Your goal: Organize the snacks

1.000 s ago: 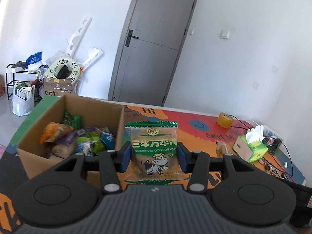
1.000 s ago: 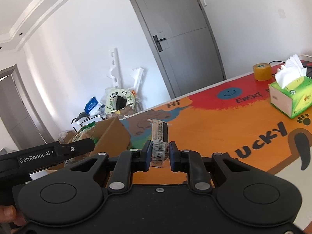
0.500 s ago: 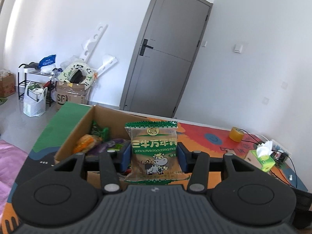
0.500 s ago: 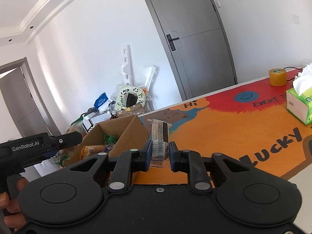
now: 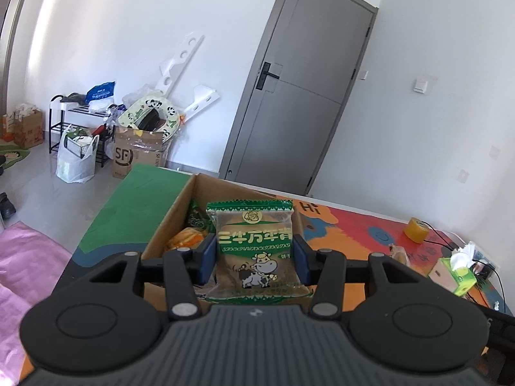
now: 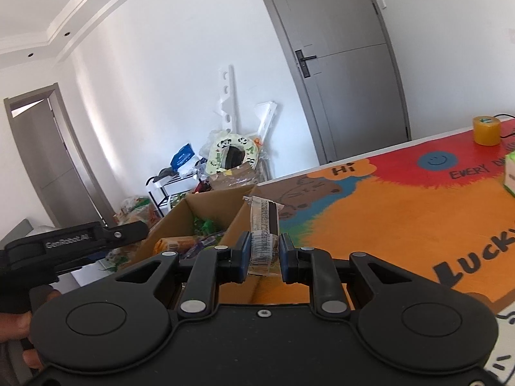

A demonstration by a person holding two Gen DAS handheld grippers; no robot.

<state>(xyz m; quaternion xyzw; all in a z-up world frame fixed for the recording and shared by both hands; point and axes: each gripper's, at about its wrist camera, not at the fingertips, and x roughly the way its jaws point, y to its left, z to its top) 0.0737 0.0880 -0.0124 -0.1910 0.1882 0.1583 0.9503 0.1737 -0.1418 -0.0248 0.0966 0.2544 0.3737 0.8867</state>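
Observation:
My left gripper [image 5: 254, 262] is shut on a green biscuit packet [image 5: 256, 251] with a cow on it, held upright over the near side of an open cardboard box [image 5: 167, 228] that holds several snack packets. My right gripper [image 6: 264, 259] is shut on a thin clear-wrapped snack pack [image 6: 264, 225] with a barcode, held edge-on just right of the same box [image 6: 199, 209]. The left gripper's body [image 6: 74, 244] shows at the left in the right wrist view.
The table has a colourful mat [image 6: 402, 212]. A yellow tape roll [image 5: 416, 230], a green tissue box [image 5: 455, 271] and a small snack packet [image 5: 399, 254] lie to the right. Beyond the table are a grey door [image 5: 309, 96], bags and a carton on the floor [image 5: 135, 154].
Both grippers have moved left toward the box, each keeping its packet. The box now lies right in front of the left gripper and nearer the right one.

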